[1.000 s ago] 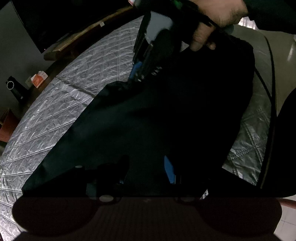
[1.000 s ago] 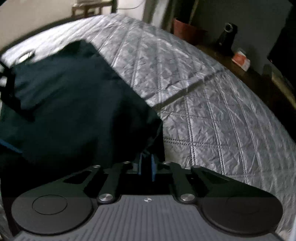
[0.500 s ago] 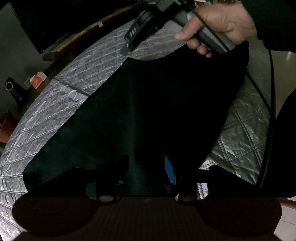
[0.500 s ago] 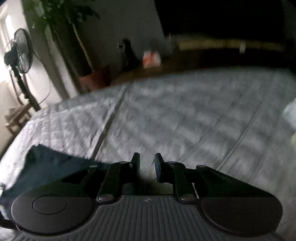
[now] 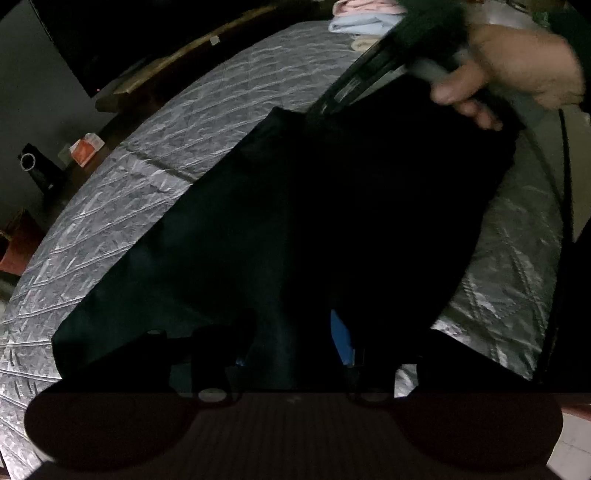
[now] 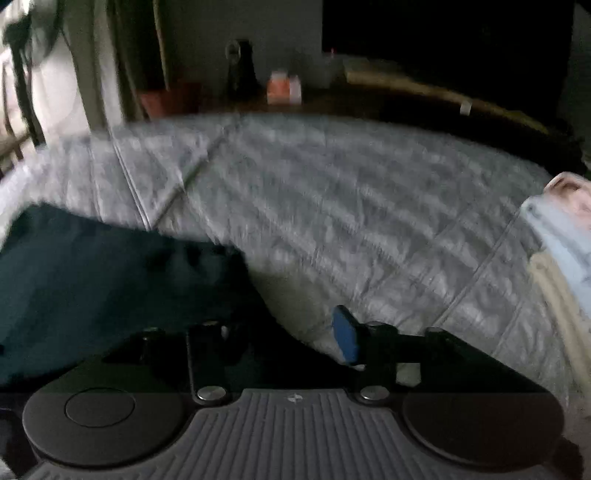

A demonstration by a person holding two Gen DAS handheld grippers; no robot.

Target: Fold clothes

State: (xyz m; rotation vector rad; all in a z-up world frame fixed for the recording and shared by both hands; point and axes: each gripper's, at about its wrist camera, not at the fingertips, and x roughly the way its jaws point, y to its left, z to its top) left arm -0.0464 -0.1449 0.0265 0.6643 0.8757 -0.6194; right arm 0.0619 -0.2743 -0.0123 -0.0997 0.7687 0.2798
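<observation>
A dark garment lies folded flat on the grey quilted bed. My left gripper hovers over its near edge, jaws parted and widening slightly. Dark cloth lies between the fingers, and the right blue pad shows bare. A hand holds my right gripper at the garment's far corner. In the right wrist view the right gripper has its jaws opening, with nothing pinched. The garment lies to its left and under its left finger.
A stack of folded pale clothes sits at the bed's far end. Beyond the bed stand an orange box and a dark cylinder. A fan stands at the left. A cable runs along the bed's right side.
The right gripper has let go of the garment's corner, opened, rolled and swung away toward the folded stack. The garment now lies flat. The left gripper has stayed put.
</observation>
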